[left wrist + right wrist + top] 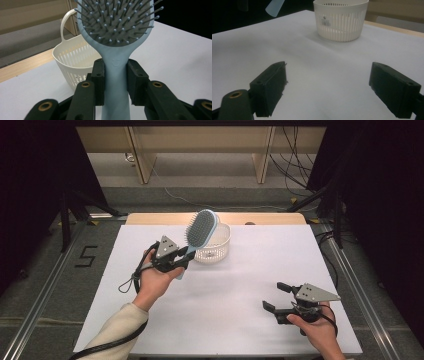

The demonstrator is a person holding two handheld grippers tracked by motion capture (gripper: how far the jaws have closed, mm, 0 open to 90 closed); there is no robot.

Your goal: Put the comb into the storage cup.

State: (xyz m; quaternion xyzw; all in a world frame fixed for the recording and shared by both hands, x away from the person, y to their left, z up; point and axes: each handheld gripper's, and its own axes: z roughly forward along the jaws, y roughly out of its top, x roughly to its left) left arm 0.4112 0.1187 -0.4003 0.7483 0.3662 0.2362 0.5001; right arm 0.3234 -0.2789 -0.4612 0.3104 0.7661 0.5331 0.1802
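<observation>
A light-blue hairbrush (200, 230) with a grey bristle pad is held up off the table, its head tilted over the near rim of a white slotted basket (216, 245). My left gripper (184, 261) is shut on the brush's handle (115, 82), with both black pads pressing its sides. The basket (72, 62) stands just behind the brush, with a loop handle at its back. My right gripper (272, 296) rests low at the table's front right, open, with nothing between its fingers (270, 86). From there the basket (340, 18) shows farther off, and the brush's handle tip (274, 7) at the top left.
A white sheet (240, 285) covers the table, with a wooden edge (165, 218) along the back. Dark curtains and stand legs flank both sides. Cables trail on the floor behind. A wide bare stretch of sheet lies between the two grippers.
</observation>
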